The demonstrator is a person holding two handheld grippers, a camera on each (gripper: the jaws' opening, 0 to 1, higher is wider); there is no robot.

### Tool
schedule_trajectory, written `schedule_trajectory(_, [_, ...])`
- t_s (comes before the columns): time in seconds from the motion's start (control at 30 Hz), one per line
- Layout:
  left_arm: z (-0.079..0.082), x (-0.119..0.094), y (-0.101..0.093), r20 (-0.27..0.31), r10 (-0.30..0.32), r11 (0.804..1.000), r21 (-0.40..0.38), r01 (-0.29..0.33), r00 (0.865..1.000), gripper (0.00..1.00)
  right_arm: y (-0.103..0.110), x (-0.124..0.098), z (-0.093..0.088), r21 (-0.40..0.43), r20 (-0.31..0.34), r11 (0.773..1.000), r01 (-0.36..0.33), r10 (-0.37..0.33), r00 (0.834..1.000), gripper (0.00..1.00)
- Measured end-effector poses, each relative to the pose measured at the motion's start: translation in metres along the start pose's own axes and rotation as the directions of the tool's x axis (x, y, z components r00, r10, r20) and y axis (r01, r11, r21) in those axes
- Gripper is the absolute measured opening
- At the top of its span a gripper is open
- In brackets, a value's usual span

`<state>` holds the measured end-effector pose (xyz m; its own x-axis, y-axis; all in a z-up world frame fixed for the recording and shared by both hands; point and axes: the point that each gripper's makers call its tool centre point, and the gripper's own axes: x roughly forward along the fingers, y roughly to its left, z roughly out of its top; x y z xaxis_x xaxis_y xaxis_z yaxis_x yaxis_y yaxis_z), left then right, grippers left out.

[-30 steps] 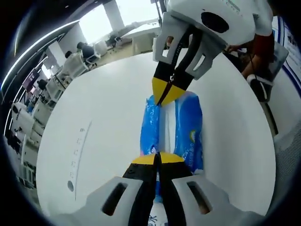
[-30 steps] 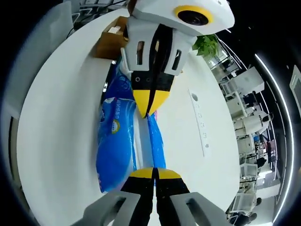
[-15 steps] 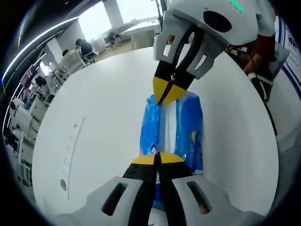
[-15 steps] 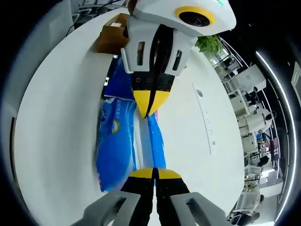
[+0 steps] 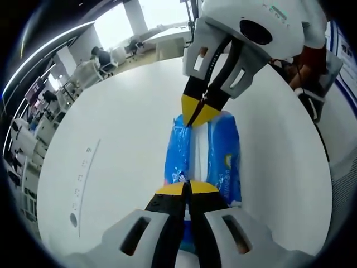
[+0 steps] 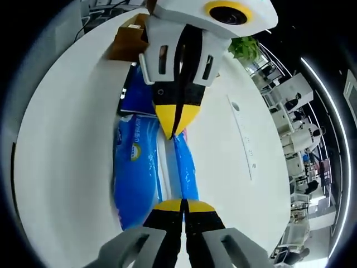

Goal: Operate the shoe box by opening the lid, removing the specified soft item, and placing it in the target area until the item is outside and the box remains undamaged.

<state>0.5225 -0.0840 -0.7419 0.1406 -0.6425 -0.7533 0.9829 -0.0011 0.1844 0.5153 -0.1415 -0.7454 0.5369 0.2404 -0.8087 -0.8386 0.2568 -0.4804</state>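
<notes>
Between the two grippers, over a white table [image 5: 111,139], hangs the soft pack [image 5: 220,153] — blue plastic wrap with a white strip down its middle and small print, probably tissues. Left gripper [image 5: 187,188] pinches one end, jaws closed on the wrap; right gripper [image 6: 182,205] pinches the other end likewise. It looks light, squashy and slick, so the crimped end seams seem the best holds. A brown box [image 6: 127,44] sits behind — likely the shoe box.

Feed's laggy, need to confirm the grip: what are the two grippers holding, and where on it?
Both hold the blue soft pack above the white table: the left gripper pinches one end, the right gripper the opposite end.
</notes>
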Motion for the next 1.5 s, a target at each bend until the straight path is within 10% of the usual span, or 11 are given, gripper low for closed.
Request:
schedule_trajectory(0.9, [0.006,-0.025,-0.005,0.001,0.005,1.0,0.031,-0.006,1.0,0.14,0.003,-0.025,0.005,0.139,0.004,0.99,-0.015,0.015,1.0,0.15])
schedule_trajectory(1.5, [0.015,-0.051,-0.014,0.046,0.011,0.991,-0.134,-0.005,0.999,0.28,0.01,-0.05,0.019,0.301,0.058,0.953,-0.009,-0.009,0.998,0.33])
